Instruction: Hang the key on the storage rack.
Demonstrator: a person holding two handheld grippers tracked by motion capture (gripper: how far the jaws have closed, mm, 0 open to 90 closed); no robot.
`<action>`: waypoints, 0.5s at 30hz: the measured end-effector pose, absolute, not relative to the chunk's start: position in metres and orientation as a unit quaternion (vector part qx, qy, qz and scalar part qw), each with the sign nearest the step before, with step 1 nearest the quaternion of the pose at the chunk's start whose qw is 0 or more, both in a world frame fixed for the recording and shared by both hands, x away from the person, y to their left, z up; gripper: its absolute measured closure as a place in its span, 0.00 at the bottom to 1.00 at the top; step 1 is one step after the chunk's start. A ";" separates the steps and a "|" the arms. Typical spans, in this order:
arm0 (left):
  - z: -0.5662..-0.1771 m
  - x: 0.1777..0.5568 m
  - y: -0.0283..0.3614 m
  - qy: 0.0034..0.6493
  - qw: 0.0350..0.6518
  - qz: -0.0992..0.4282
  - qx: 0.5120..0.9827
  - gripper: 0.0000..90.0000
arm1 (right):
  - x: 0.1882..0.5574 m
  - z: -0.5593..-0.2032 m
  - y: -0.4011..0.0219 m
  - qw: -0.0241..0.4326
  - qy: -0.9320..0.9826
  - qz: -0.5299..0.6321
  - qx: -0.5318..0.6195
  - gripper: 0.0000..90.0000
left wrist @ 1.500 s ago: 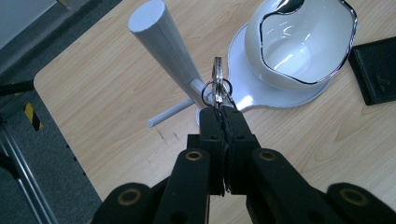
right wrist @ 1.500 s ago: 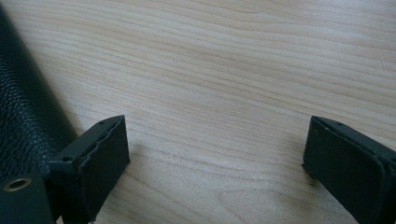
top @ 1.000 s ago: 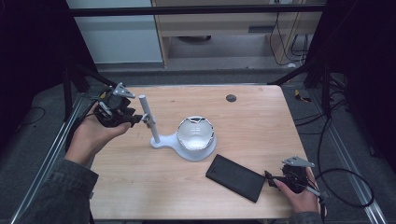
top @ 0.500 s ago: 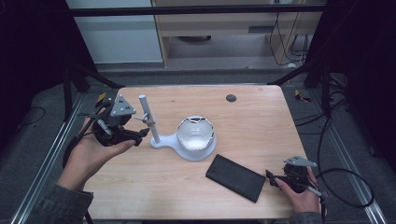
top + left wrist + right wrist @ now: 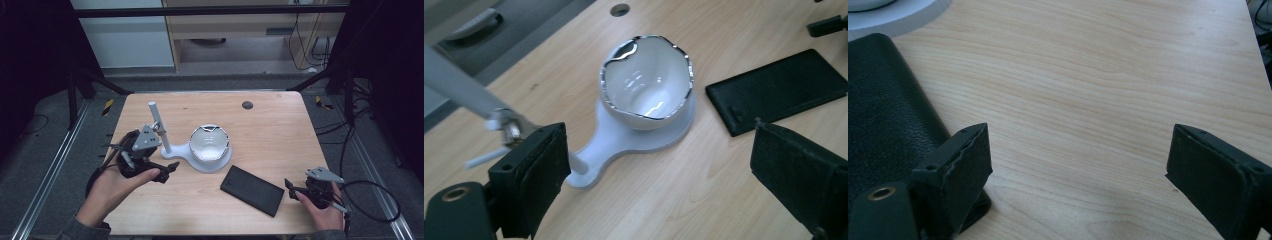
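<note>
The left gripper (image 5: 167, 167), jaws just opened wide and empty, faces the white silver-rimmed ceramic bowl (image 5: 646, 82) on its white plastic stand (image 5: 624, 145) straight ahead.

white bowl (image 5: 208, 143) with silver rim, white stand (image 5: 190, 156), black case (image 5: 252, 190), pale wood-grain table (image 5: 280, 130)

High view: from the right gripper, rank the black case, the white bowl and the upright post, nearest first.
From the right gripper:
1. Black case, just beside it, toward the table's middle.
2. White bowl, on the white base.
3. Upright post, farthest, by the left gripper.
</note>
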State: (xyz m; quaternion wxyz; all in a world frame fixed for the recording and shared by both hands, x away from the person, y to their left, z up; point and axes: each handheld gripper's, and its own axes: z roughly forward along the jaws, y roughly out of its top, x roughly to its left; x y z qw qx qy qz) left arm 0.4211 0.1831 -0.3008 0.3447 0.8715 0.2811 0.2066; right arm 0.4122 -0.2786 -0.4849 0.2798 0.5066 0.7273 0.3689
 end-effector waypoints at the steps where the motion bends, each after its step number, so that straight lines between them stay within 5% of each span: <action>1: -0.306 0.420 0.179 0.280 0.349 0.202 0.871 0.10 | 0.411 -0.484 -0.277 0.281 0.729 0.371 0.502 0.12; 15: -0.364 0.416 0.133 0.256 0.372 0.144 0.881 0.10 | 0.397 -0.477 -0.259 0.278 0.744 0.386 0.468 0.10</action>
